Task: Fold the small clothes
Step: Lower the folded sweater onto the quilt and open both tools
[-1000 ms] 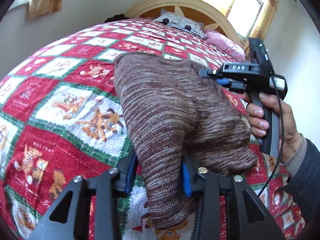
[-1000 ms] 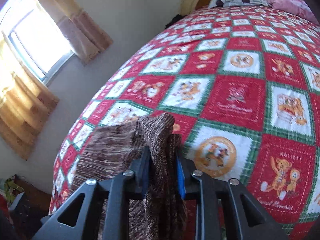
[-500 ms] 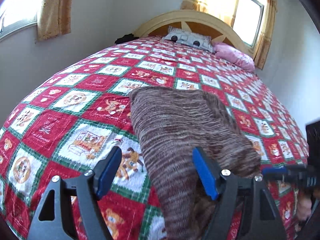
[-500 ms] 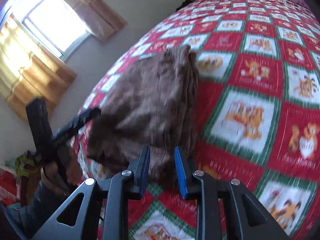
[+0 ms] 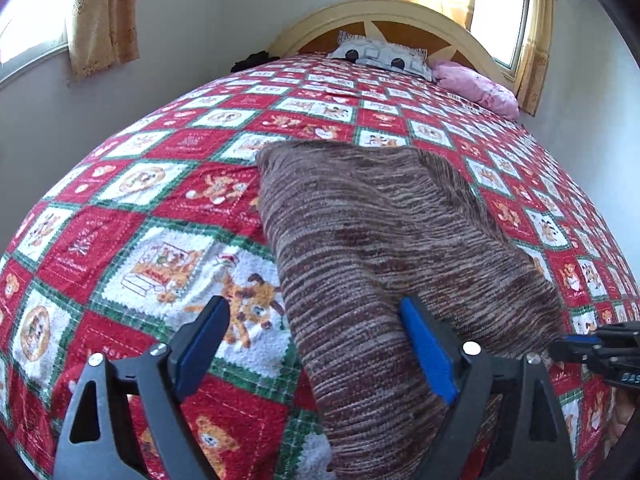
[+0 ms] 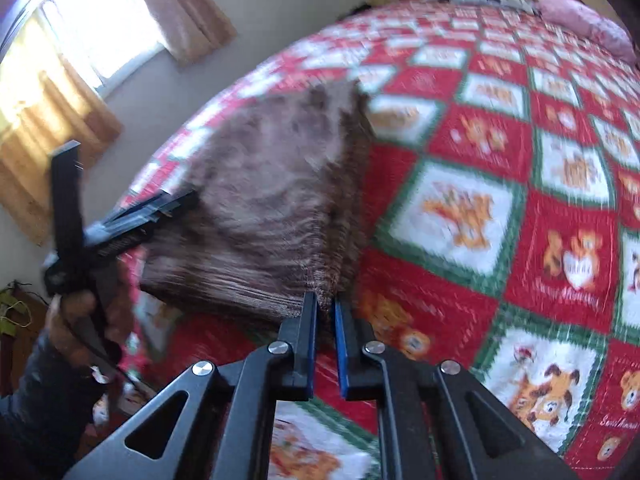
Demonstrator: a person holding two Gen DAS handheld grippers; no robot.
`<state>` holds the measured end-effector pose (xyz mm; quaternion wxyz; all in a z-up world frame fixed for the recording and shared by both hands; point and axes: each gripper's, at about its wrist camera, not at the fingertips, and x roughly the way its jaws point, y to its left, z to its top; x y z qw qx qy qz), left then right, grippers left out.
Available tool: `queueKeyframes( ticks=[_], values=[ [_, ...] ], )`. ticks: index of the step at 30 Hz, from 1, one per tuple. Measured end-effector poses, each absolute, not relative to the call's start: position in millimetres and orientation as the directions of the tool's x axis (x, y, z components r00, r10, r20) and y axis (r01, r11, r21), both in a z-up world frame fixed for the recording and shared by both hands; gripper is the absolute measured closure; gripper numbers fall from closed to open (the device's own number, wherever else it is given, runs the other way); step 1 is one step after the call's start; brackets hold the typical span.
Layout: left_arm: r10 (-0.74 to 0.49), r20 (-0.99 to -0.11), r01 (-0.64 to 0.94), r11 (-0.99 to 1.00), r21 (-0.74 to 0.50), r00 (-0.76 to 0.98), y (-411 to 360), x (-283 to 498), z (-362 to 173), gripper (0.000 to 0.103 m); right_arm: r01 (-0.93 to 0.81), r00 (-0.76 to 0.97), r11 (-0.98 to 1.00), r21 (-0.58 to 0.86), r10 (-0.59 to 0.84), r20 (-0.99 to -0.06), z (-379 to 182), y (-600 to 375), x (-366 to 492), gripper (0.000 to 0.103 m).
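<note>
The brown knitted garment lies folded on the red patterned bedspread, directly in front of the left gripper and reaching forward from it toward the headboard. This gripper is wide apart, its blue pads on each side of the near end of the knit without pressing it. The right gripper has its jaws almost together, with only a narrow gap; the near corner of the garment sits just at its tips, but the picture is blurred and I cannot tell if any cloth is between them. The knit looks thick, soft and light, so it will probably sag and stretch when lifted, and the layers can slide apart. In my judgement the best hold is on a corner or a folded edge, taking all layers together.
</note>
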<state>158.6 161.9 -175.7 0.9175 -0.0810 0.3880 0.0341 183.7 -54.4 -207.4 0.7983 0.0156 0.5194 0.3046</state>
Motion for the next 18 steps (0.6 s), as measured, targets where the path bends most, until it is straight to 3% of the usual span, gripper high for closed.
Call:
queueKeyframes(
  ticks=[5, 10, 14, 18],
  values=[
    [0.002, -0.718, -0.130, 0.984, -0.123, 0.696, 161, 159, -179, 0.010, -0.484, 0.305, 0.822, 0.301, 0.480, -0.823, -193, -52, 179, 0.096],
    [-0.004, -0.717, -0.127, 0.983, -0.129, 0.697, 161, 160, -179, 0.010, -0.525, 0.446, 0.826, 0.205, 0.473, -0.760, -144, -34, 179, 0.094],
    [-0.007, -0.718, -0.127, 0.983, -0.133, 0.696, 161, 160, -179, 0.010, -0.595, 0.406, 0.766, 0.244, 0.548, -0.731, -135, 1, 191, 0.093],
    [-0.021, -0.719, -0.121, 0.982, -0.145, 0.694, 162, 161, -181, 0.010, -0.595, 0.348, 0.766, 0.244, 0.519, -0.781, -163, 24, 205, 0.093]
  ],
)
